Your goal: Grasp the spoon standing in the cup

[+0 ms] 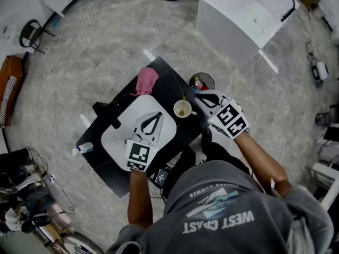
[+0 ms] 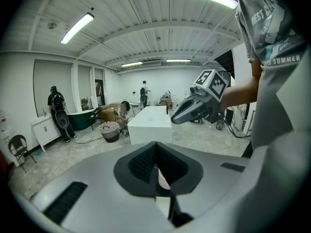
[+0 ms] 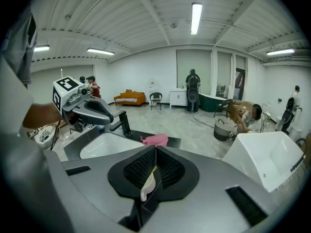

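A cream cup (image 1: pixel 182 108) stands on the black counter (image 1: pixel 172 86), right of the white sink basin (image 1: pixel 114 136). A yellow spoon (image 1: pixel 183 102) stands in it, handle up. My right gripper (image 1: pixel 197 97) hovers just right of the cup, jaws shut, and nothing shows as held. In the right gripper view its pads (image 3: pixel 146 166) meet, with the cup rim (image 3: pixel 147 184) and a yellow sliver of spoon showing below them. My left gripper (image 1: pixel 158 114) is over the basin, shut and empty. In the left gripper view the cup (image 2: pixel 164 179) peeks under my left gripper (image 2: pixel 156 143).
A pink cloth (image 1: pixel 145 81) lies at the counter's far edge and a black faucet (image 1: pixel 108 112) stands left of the basin. A small bottle (image 1: pixel 82 148) sits at the left corner. A dark bin (image 1: pixel 202 81) and a white bathtub (image 1: pixel 243 15) stand beyond the counter.
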Motion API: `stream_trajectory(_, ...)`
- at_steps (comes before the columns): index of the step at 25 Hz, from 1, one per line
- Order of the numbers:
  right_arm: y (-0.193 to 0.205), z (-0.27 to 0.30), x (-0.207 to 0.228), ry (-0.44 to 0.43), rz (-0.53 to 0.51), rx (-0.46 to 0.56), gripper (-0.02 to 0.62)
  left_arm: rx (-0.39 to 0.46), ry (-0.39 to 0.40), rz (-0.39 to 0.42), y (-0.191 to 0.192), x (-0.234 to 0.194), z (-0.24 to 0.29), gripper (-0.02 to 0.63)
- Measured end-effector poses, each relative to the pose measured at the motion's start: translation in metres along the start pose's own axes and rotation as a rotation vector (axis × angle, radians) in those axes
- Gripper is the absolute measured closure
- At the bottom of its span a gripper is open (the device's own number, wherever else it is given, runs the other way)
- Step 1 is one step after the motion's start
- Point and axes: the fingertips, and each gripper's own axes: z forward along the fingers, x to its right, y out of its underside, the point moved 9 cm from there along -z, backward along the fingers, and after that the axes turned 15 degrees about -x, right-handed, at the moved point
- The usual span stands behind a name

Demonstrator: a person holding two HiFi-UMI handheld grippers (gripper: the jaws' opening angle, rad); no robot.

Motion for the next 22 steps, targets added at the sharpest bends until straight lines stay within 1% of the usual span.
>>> stream_trajectory(22,0.034,0.055,0.022,-0.086,0.059,-0.088,0.561,-0.066,0.037,-0.04,0.013,-0.005,0.039,0.604)
